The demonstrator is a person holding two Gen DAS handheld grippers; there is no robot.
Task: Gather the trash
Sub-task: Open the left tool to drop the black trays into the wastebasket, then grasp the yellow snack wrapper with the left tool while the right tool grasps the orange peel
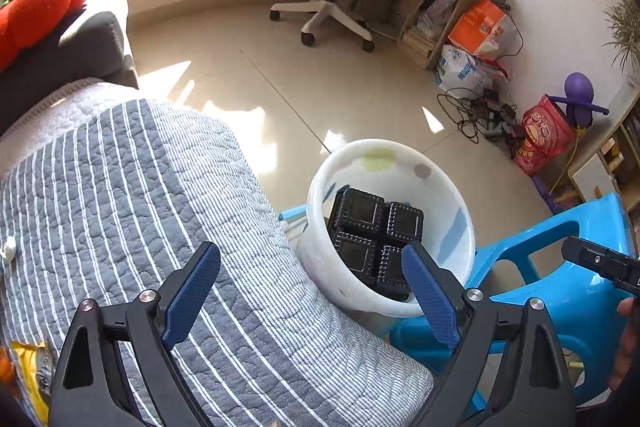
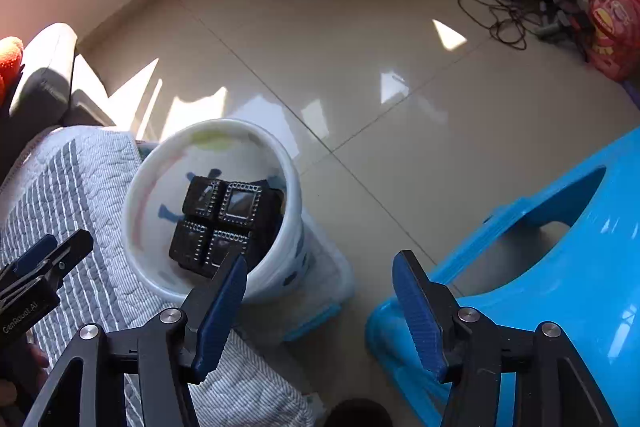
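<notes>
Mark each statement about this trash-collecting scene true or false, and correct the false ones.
1. A black tray lies inside the white bucket. True.
2. The left gripper is shut on the tray. False: its jaws stand open with nothing between them; the tray is in the bucket.
3. The bucket stands beside a blue chair. True.
4. The bucket is tipped over on the floor. False: it stands upright, its mouth facing up.
5. The right gripper holds a crumpled paper. False: its jaws are open and empty.
6. A striped quilt lies next to the bucket. True.
</notes>
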